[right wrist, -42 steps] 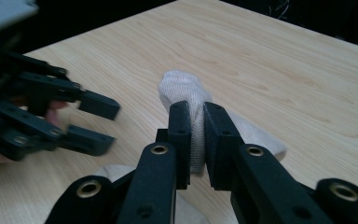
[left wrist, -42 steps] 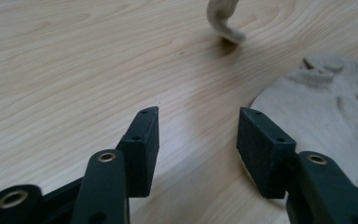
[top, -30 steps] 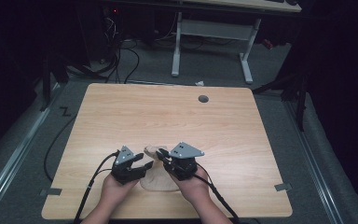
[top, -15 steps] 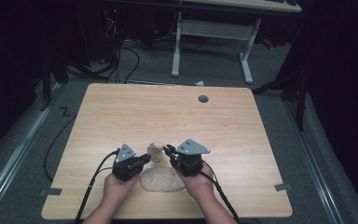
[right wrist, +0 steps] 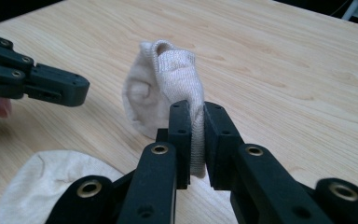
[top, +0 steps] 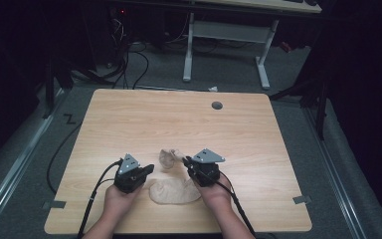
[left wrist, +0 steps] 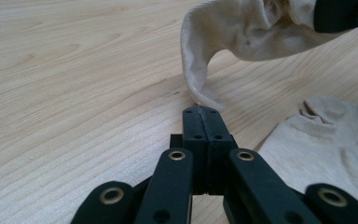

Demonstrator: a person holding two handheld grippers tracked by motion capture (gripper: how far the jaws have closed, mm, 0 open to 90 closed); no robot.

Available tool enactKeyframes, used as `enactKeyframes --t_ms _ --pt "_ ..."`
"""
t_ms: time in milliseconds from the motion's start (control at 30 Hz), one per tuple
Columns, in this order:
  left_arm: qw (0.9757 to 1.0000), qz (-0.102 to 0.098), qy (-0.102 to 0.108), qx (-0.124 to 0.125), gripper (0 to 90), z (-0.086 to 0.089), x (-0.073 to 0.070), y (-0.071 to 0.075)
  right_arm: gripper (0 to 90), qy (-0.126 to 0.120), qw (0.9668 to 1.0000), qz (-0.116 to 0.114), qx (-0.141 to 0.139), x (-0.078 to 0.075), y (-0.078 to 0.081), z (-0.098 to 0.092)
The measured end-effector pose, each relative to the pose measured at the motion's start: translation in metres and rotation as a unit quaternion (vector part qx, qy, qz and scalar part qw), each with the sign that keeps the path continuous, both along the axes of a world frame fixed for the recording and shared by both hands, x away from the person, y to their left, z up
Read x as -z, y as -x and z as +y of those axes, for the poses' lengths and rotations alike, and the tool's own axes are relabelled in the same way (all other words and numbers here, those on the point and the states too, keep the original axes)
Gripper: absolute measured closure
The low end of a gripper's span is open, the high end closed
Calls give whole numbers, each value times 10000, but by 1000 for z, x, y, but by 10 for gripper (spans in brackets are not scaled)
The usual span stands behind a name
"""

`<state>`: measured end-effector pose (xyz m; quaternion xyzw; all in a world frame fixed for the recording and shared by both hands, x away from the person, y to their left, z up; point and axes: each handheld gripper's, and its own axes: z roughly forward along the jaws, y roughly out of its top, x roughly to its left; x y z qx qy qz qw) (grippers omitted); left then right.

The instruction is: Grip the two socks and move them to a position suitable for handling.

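A pale wooden surface [top: 129, 124] carries two beige socks near its near edge. One sock [top: 175, 191] lies flat and rounded between the two hands, well inside the front edge. The other sock [top: 169, 158] is bunched and lifted just beyond it, towards the middle of the surface.

The right claw [top: 187, 162] is clamped on the lifted sock: in the right gripper view the knit cuff [right wrist: 179, 77] runs down between the two black jaws, which squeeze it with only the fabric's thickness between them, and the rest of the sock hangs in a loose fold beyond the jaws, above the wood.

The left claw [top: 149, 169] sits just beside the flat sock's left end, aimed at the lifted one. In the left gripper view its jaws are pressed together with no gap, and the tip [left wrist: 203, 112] is just short of the drooping toe of the lifted sock [left wrist: 200, 60]; whether they touch cannot be told. The flat sock [left wrist: 317, 149] lies to the right of those jaws.

Open room: the far half of the surface is bare wood up to a round grommet hole [top: 217, 105] near the far edge, and both side margins are free. The floor beyond holds cables and a white desk frame [top: 226, 40].
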<state>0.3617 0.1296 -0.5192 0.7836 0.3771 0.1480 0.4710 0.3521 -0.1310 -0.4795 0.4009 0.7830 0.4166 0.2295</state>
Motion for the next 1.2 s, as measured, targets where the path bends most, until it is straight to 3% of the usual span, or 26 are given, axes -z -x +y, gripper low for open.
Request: enactKeyframes --t_ms 200,367,467,567,600,633,667,833,967,1067,1200 --pt "10000 54 -7 28 812 -2 0 -6 826 98 9999 109 55 8 -7 -1" --pt "9995 188 -169 167 581 -16 1 -14 826 86 9997 197 141 15 -15 -4" --pt "9996 215 -164 66 544 -26 2 -22 826 50 9998 159 125 15 -12 -4" --pt "9990 421 -163 -2 603 -36 5 -32 825 44 9998 145 139 16 -11 -7" --pt "9989 436 -179 -27 674 -37 6 -33 825 31 9997 158 167 16 -11 -9" --pt "9989 436 -179 -27 816 -37 6 -33 825 31 9997 158 167 16 -11 -9" --pt "9994 275 -184 -21 881 -39 7 -28 825 -12 9996 190 231 17 -11 -14" --pt "9996 98 -210 153 887 -35 0 -12 825 -90 9994 214 275 17 -7 -25" --pt "9997 143 -80 183 884 -22 -4 -3 826 -123 9994 175 267 17 0 -30" --pt "9992 332 -62 221 884 -5 -1 3 825 -97 9989 332 303 23 0 -31" --pt "9983 529 9 237 884 4 0 3 825 -50 9990 383 225 29 -3 -25"
